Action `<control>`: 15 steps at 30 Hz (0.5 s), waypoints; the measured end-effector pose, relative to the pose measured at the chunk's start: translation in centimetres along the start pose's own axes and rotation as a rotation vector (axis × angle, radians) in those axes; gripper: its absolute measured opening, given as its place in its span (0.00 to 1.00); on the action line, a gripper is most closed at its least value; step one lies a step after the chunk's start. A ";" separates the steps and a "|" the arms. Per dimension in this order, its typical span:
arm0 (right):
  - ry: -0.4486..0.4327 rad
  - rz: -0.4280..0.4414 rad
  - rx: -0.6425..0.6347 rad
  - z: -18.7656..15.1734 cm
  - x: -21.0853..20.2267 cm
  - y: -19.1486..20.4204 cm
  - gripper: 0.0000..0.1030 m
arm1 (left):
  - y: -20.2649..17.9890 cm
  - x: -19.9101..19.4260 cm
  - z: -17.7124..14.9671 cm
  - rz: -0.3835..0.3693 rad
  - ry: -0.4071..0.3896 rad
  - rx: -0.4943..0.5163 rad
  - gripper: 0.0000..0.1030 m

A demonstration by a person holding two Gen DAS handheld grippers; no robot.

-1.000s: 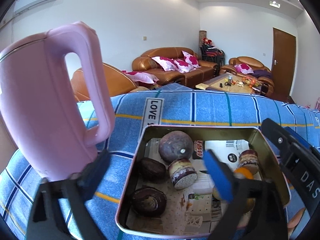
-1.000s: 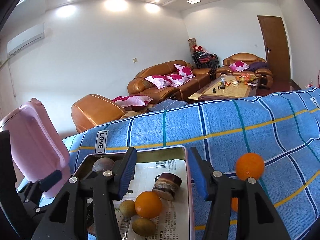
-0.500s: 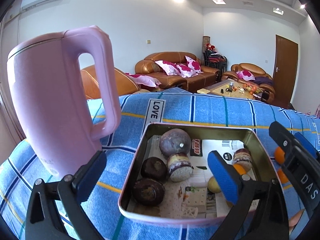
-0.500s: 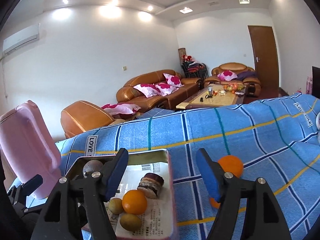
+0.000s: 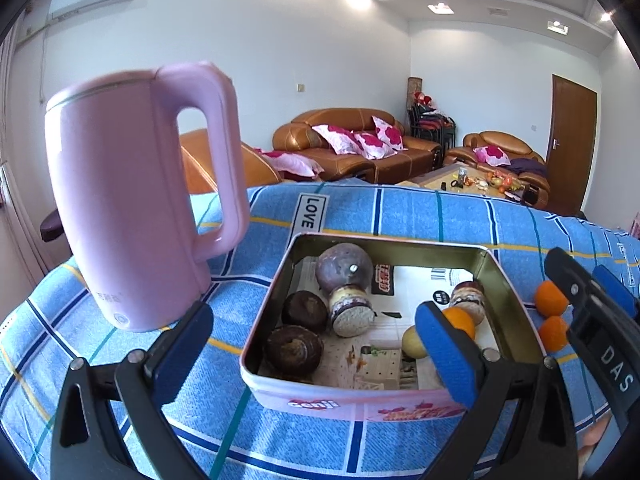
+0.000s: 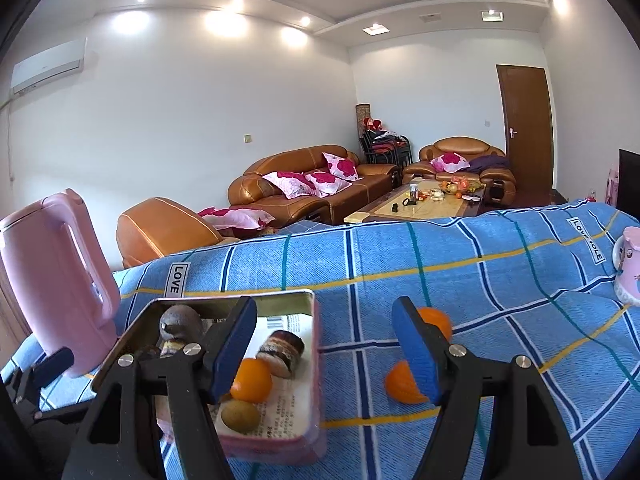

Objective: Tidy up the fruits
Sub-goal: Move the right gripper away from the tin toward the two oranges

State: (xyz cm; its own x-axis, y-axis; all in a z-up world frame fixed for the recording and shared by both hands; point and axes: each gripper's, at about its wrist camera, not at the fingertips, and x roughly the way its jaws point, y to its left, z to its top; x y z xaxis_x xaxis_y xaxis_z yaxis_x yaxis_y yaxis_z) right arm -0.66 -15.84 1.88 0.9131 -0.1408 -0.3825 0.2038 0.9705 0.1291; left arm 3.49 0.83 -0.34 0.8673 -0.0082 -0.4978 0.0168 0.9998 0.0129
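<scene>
Holding the right gripper (image 6: 322,344) just past the tin's (image 6: 314,364) right wall, you are keeping its fingers about half apart with nothing between the pads, so you are free to go for the next fruit. Two oranges are lying on the blue cloth (image 6: 460,264) to the right of the tin: the near orange (image 6: 402,384) is showing just left of your right finger, and the far orange (image 6: 438,322) is peeking out behind that finger's tip. Judging by the layout, the near one is the sensible pick: you are best off sliding right until it sits centred between the pads, then closing on its widest part so it is not squirting out. The left gripper (image 5: 316,342) is hovering wide and empty over the tin's near left corner, doing nothing to the tin as far as the views show. Inside the tin, one orange (image 5: 460,320) and a small yellow-green fruit (image 5: 414,342) are already sitting on the right side, with dark round fruits (image 5: 304,312) and cut pieces filling the left, so the open floor for dropping is lying in the far right part. You are needing to lift clear of the tin's raised rim when carrying across. The pink kettle (image 5: 136,208) is standing close to the left of the tin, so room is tight there; to the right the cloth is lying bare nearly to a pink cup (image 6: 628,268) at the far right edge.
</scene>
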 end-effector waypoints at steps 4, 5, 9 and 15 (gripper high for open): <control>0.011 -0.009 -0.005 -0.1 -0.7 -1.4 0.70 | -0.5 -0.2 0.0 -0.009 0.010 0.014 1.00; 0.014 -0.011 -0.004 -0.1 -0.8 -1.8 0.69 | -0.6 -0.2 -0.1 -0.014 0.017 0.013 1.00; 0.038 -0.020 0.014 -0.2 -1.1 -3.9 0.69 | -0.7 -0.2 -0.5 -0.038 0.062 -0.009 1.00; 0.065 -0.067 0.072 -0.2 -1.8 -8.0 0.69 | -1.7 -1.4 -1.0 -0.052 0.045 0.004 1.00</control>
State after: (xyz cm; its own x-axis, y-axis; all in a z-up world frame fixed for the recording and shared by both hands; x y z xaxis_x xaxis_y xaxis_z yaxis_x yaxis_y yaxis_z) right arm -4.01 -23.26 1.35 0.8723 -0.1895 -0.4508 0.2906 0.9423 0.1660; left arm 1.76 -0.87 -0.59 0.8418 -0.0589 -0.5366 0.0629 0.9980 -0.0108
